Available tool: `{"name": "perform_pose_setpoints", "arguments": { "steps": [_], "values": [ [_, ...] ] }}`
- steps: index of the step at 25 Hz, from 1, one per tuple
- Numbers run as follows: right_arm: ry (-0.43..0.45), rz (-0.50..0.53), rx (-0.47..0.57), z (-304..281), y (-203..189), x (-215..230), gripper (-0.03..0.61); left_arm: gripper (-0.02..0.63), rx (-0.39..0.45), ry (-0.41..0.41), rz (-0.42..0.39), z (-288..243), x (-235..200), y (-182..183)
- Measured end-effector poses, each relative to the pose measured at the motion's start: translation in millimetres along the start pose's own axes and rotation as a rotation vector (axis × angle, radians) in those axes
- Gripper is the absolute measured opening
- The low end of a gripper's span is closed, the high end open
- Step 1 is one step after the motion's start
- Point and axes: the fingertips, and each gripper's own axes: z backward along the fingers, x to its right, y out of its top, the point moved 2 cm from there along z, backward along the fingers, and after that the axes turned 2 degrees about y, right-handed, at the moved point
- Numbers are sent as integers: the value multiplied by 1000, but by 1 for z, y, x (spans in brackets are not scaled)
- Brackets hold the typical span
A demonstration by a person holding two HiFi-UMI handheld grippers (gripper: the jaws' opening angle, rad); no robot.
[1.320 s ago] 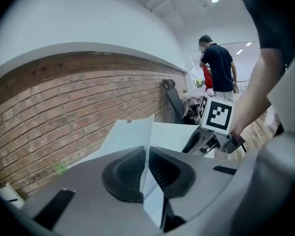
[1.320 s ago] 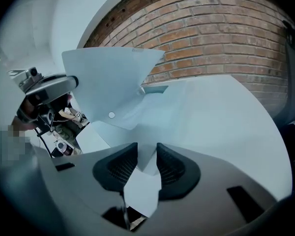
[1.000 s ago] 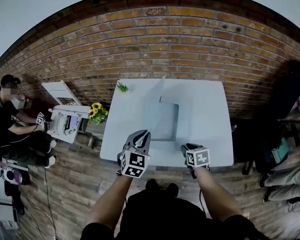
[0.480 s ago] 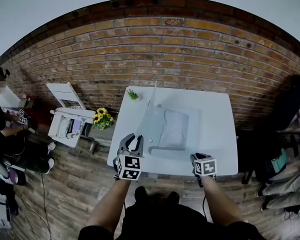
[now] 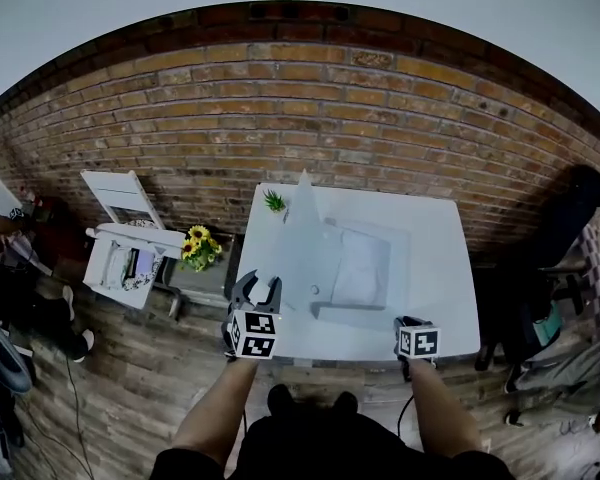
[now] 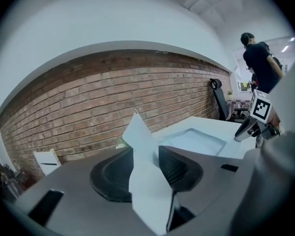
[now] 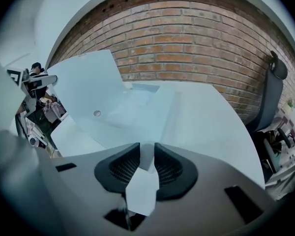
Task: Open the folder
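Leftmost, beside the nine o'clock side of the white table (image 5: 435, 223), a bunch of sunflowers (image 5: 197, 246) stands in front of the brick wall (image 5: 310, 108). A small green plant (image 5: 274, 201) sits on the table's eleven o'clock corner. The left gripper (image 5: 259, 286) is at the table's seven o'clock edge and points toward twelve. Its jaws have just been opening and now stand apart with the folder's translucent cover (image 5: 300, 243) between them. In the left gripper view (image 6: 145, 154) the sheet (image 6: 143, 178) rises close along the right pad, and a dark gap separates it from the left pad, so nothing pinches it. The cover stands lifted and tilted, its free corner peaking toward twelve o'clock just beside the plant. The rest of the folder (image 5: 365, 268) lies flat at the table's centre, to the three o'clock side of the raised leaf. A small round stud (image 7: 97, 113) shows on the cover in the right gripper view. The right gripper (image 5: 412, 326) is at the table's five o'clock edge. Its jaws have just been closing, and in its own view (image 7: 146, 156) they stand narrow, both pads pressing on a pale edge of the folder. Well apart, at the table's three o'clock, stands a dark office chair (image 5: 578, 200).
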Motion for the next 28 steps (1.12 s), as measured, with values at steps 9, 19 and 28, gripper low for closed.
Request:
{"name": "perform_pose_setpoints", "arguments": {
  "steps": [9,19,28],
  "values": [
    [-132,-47,0,5,1,0,84,114,-77,-53,68,-21,-31,-54],
    [-132,-58,26,6,12,5,67,104,-162,-20,133,-21,-35,-84],
    [-33,-38,182,19,64,-3,63,104,-163,-5,127,-16,-26,-69]
  ]
}}
